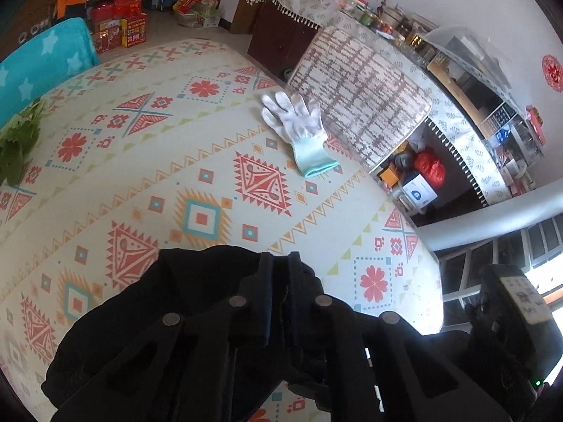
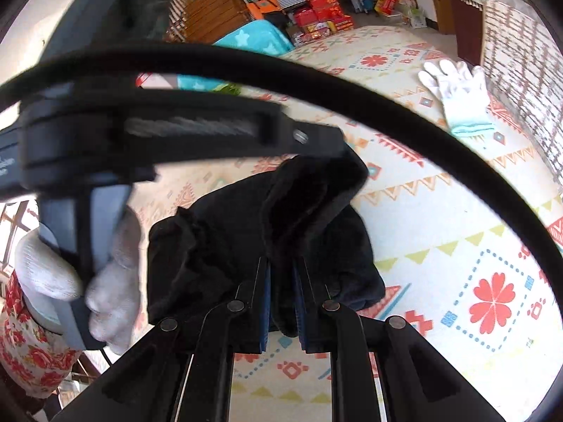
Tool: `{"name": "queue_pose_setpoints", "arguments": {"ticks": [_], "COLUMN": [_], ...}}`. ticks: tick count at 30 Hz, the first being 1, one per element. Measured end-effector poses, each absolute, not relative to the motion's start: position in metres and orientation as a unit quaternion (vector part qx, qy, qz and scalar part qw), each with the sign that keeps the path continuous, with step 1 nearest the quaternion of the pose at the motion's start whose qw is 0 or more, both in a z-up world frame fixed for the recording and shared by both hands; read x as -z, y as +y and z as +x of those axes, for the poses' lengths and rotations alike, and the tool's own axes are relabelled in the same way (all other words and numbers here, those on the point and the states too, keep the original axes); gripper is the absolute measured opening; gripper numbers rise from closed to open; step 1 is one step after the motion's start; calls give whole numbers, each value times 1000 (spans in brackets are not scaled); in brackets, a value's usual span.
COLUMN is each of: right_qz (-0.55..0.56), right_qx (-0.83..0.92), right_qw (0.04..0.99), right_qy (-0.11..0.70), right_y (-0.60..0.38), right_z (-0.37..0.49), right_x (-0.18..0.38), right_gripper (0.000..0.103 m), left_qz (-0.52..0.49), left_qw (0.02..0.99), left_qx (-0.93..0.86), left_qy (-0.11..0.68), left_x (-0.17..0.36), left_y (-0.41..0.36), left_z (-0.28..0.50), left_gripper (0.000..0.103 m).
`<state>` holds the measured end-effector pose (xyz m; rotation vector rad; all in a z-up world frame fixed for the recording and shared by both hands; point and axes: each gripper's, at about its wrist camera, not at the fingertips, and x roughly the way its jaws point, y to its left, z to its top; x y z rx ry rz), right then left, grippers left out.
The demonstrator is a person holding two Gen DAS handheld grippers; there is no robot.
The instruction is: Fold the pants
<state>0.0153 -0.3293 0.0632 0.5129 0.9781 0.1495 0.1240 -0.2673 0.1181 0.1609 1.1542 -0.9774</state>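
Note:
The black pants (image 1: pixel 147 316) hang bunched above the patterned tablecloth (image 1: pixel 176 161). My left gripper (image 1: pixel 280 263) is shut on the pants' fabric, which drapes to its left. In the right wrist view my right gripper (image 2: pixel 282 267) is shut on the same pants (image 2: pixel 218 253), with a thick fold rising between the fingers. The left gripper's body (image 2: pixel 140 133) and the gloved hand (image 2: pixel 112 281) holding it fill the left of the right wrist view, close beside the pants.
A white glove (image 1: pixel 299 123) lies on the cloth near the far edge; it also shows in the right wrist view (image 2: pixel 461 91). Green leaves (image 1: pixel 17 140) lie at the left. A cushioned chair (image 1: pixel 359 105) stands beyond the table. A black cable (image 2: pixel 422 133) arcs across.

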Motion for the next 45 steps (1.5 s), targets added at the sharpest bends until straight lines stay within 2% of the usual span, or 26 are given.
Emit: {"name": "queue_pose_setpoints", "arguments": {"ticks": [1,2,4,9,12,15,16,18,19,20,21,22,23,25,30,31,33,34,35,36,37,38,45], "right_qz": [247,256,248,198,143,136,144,158,162,165,168,170,169,154,137,135,139,150,157,167,180,189,229], "right_qx": [-81,-97,-110,-136,-104,-64,-47,-14,5,21,34,40,43,41,21,18,14,12,12,11,9,4,-54], "right_qw": [847,842,841,848,862,863,865,868,871,876,878,876,874,874,867,863,855,849,848,847,844,843,838], "right_qy": [464,465,467,473,475,482,479,471,464,453,446,449,454,459,479,486,499,506,507,504,505,504,492], "right_y": [-325,-318,-302,-254,-245,-262,-271,-294,-306,-316,-325,-332,-338,-343,-349,-348,-350,-354,-354,-356,-359,-361,-347], "right_z": [18,22,29,42,37,21,15,0,-7,-15,-21,-21,-22,-17,-8,-4,4,8,9,9,9,8,5], "right_x": [-64,-65,-69,-79,-87,-90,-91,-95,-96,-97,-98,-96,-92,-84,-54,-45,-29,-20,-16,-16,-18,-22,-55], "right_gripper": [12,4,4,4,4,7,12,38,75,95,95,95,95,94,87,81,63,45,37,35,27,22,11], "left_qz": [59,48,27,-24,-32,-28,-28,-34,-33,-30,-24,-21,-15,-4,58,73,88,88,85,82,81,76,6], "left_qw": [730,734,742,751,749,745,743,733,729,726,721,716,711,709,712,717,719,717,716,718,722,725,738], "left_qx": [438,433,423,391,391,398,400,407,410,412,415,419,425,433,424,415,401,398,395,393,389,388,389], "left_qy": [522,521,519,531,534,534,535,544,548,550,555,557,560,557,557,556,561,565,569,568,566,564,551], "left_x": [-123,-126,-129,-118,-109,-104,-103,-97,-95,-93,-90,-88,-86,-84,-73,-69,-61,-59,-56,-57,-59,-62,-91], "left_y": [-251,-237,-207,-146,-135,-141,-146,-155,-162,-168,-178,-184,-193,-208,-252,-258,-268,-268,-269,-267,-265,-262,-214], "left_z": [128,131,137,154,156,150,149,148,147,145,141,138,133,123,105,104,106,109,111,113,114,116,129], "left_gripper": [5,4,0,0,0,0,0,1,1,2,3,11,26,45,47,47,32,21,18,15,6,6,6]}}
